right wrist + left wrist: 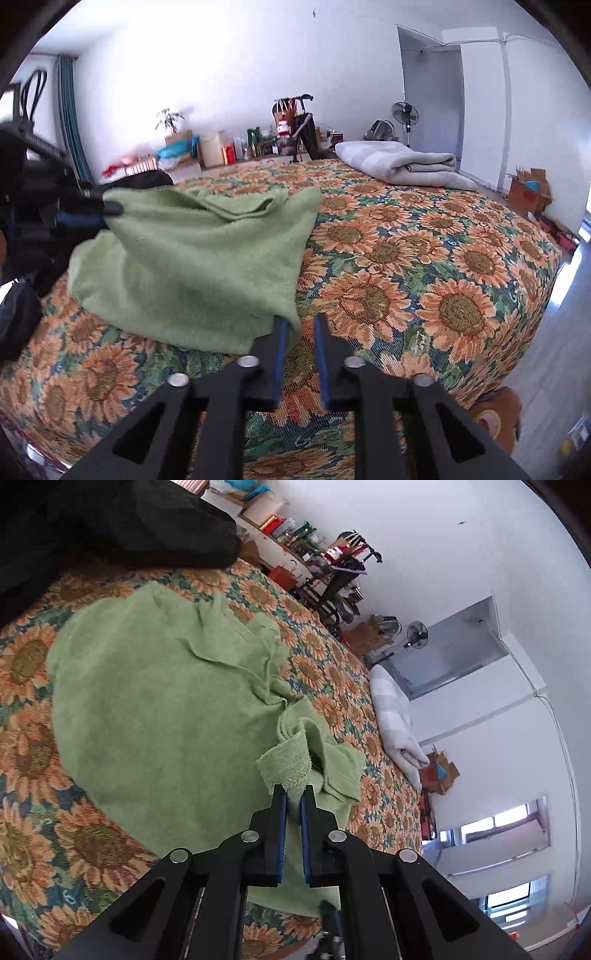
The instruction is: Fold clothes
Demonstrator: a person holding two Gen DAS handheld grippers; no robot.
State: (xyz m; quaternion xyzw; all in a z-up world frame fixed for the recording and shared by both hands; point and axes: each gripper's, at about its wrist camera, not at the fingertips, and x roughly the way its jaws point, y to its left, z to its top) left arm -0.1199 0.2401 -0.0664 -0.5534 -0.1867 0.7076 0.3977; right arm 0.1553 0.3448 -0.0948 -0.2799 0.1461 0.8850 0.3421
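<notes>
A green cloth lies rumpled on the sunflower bedspread. My left gripper is shut on a hemmed corner of it, and the fabric bunches up just beyond the fingertips. In the right wrist view the green cloth spreads over the left half of the bedspread. Its far left corner is held up by the left gripper. My right gripper is open at the cloth's near right corner. That corner drapes over the tip of the left finger, and only bedspread shows between the fingers.
A folded grey-white blanket lies at the bed's far right corner. A black garment lies on the bed beyond the green cloth. Boxes, a fan and clutter line the wall. The bed edge drops to the floor on the right.
</notes>
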